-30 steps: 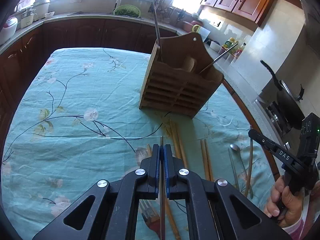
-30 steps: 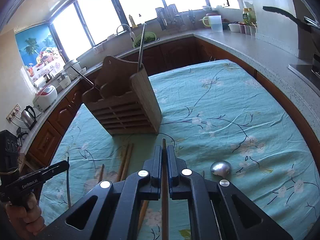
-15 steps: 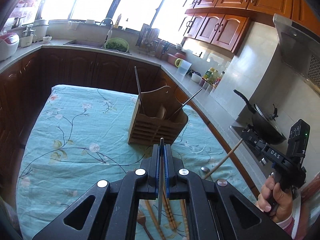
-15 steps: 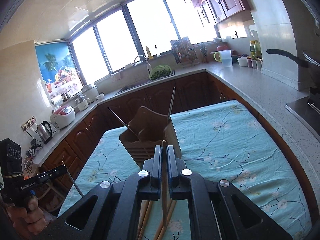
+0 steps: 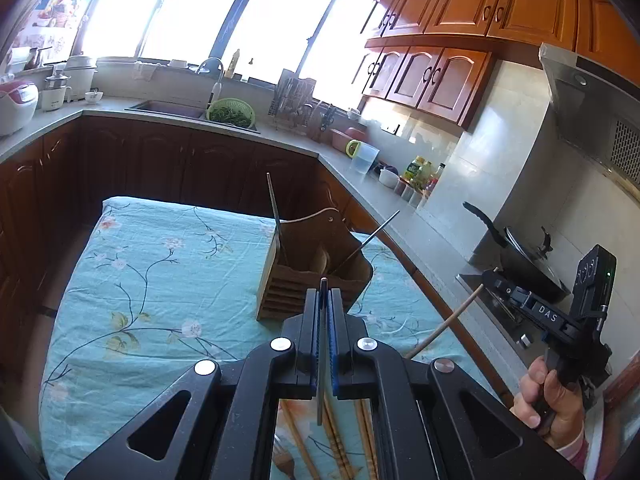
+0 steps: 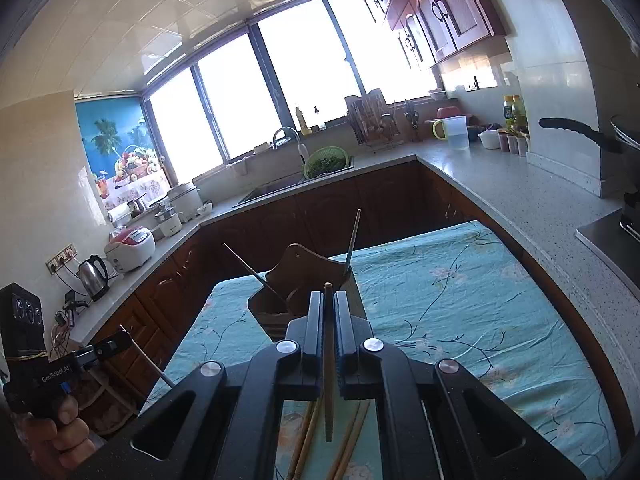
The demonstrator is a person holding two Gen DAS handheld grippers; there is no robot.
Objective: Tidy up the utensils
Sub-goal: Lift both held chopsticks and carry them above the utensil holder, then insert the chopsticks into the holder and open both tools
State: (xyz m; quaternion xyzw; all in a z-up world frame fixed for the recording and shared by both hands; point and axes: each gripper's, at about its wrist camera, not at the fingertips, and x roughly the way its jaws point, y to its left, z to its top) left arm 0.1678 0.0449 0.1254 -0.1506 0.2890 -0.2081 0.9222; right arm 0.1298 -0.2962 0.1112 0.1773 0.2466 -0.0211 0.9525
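- Above the table [image 5: 132, 280] with its turquoise floral cloth, the left gripper [image 5: 324, 300] hangs in the air, its jaws pinching a thin grey metal chopstick [image 5: 320, 380] that runs lengthwise between the pads, its tip poking just past the fingertips and its other end hanging below the gripper body.
- In the right wrist view, the right gripper [image 6: 329, 304] is likewise off the table, jaws pressed onto a wooden chopstick [image 6: 329, 376] held the same way, along the line of the fingers.
- Beyond both grippers, the wooden utensil holder [image 5: 316, 280] stands upright on the cloth, near the far middle of the table; it has a slatted front and a raised curved back panel.
- In the holder, two slim metal sticks [image 5: 276, 216] lean outward, one at each end, and a pale wooden handle shows in the middle compartment.
- On the cloth under the grippers lie several loose wooden chopsticks [image 5: 340, 440], roughly side by side; a fork [image 5: 285, 460] with an orange handle lies just beside them in the left wrist view.
- At the right edge of the left view, the person's right hand [image 5: 554, 400] grips the other tool's handle, its chopstick slanting down from the jaws; the left hand [image 6: 56, 432] shows at the right view's lower left.
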